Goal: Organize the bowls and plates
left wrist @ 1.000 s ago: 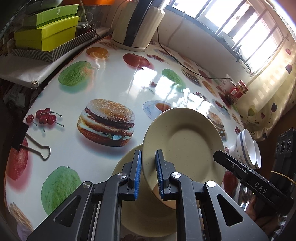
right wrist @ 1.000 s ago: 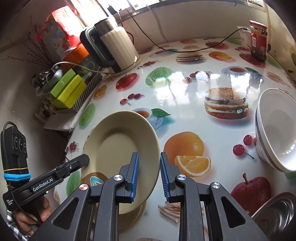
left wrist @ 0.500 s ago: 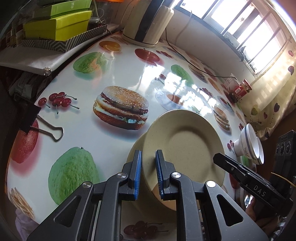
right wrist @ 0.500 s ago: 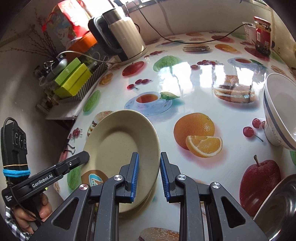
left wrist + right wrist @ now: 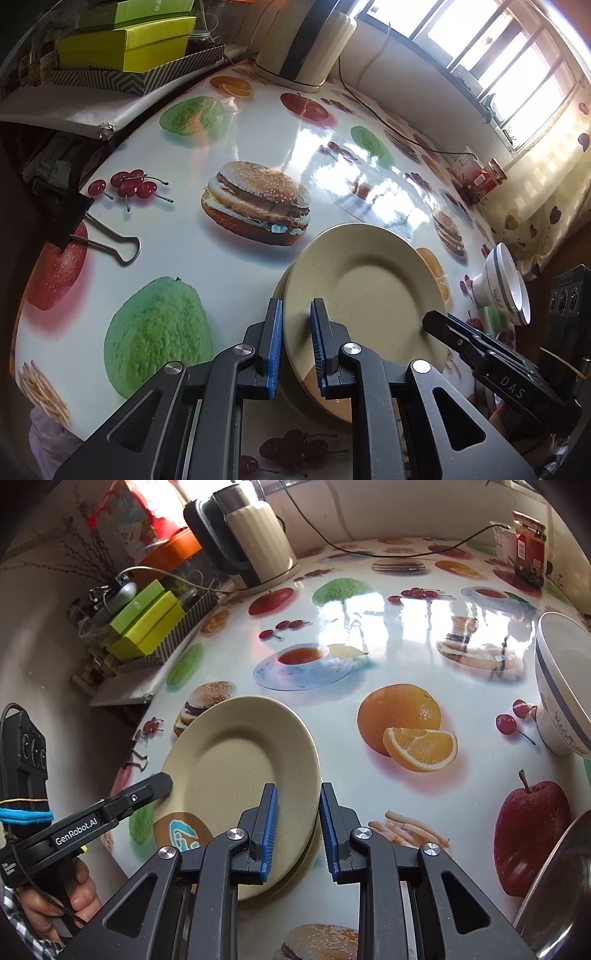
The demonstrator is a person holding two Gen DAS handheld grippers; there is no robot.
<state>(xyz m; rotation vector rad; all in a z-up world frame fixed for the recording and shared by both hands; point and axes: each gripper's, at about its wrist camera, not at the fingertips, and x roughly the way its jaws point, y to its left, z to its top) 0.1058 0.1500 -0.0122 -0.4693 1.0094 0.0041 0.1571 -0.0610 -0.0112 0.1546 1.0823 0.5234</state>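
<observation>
A beige plate (image 5: 373, 291) lies on top of another beige plate (image 5: 291, 391) at the table's near edge; it also shows in the right wrist view (image 5: 236, 771). My left gripper (image 5: 295, 343) straddles the top plate's rim with a small gap at each pad. My right gripper (image 5: 297, 825) straddles the opposite rim, its jaws wider than before and clear of the plate. White bowls with a blue band (image 5: 506, 284) lie tilted at the right; one shows large in the right wrist view (image 5: 565, 690).
The table (image 5: 184, 251) has a glossy food-print cover. A kettle (image 5: 247, 542), green boxes (image 5: 125, 48), a jar (image 5: 528, 550) and a power cable stand at the back. A binder clip (image 5: 85, 229) lies left. A steel bowl (image 5: 557, 893) sits near right.
The top plate has come down onto the lower plate. My right gripper's jaws have spread apart and let go of the rim. Both grippers moved forward and lower.
</observation>
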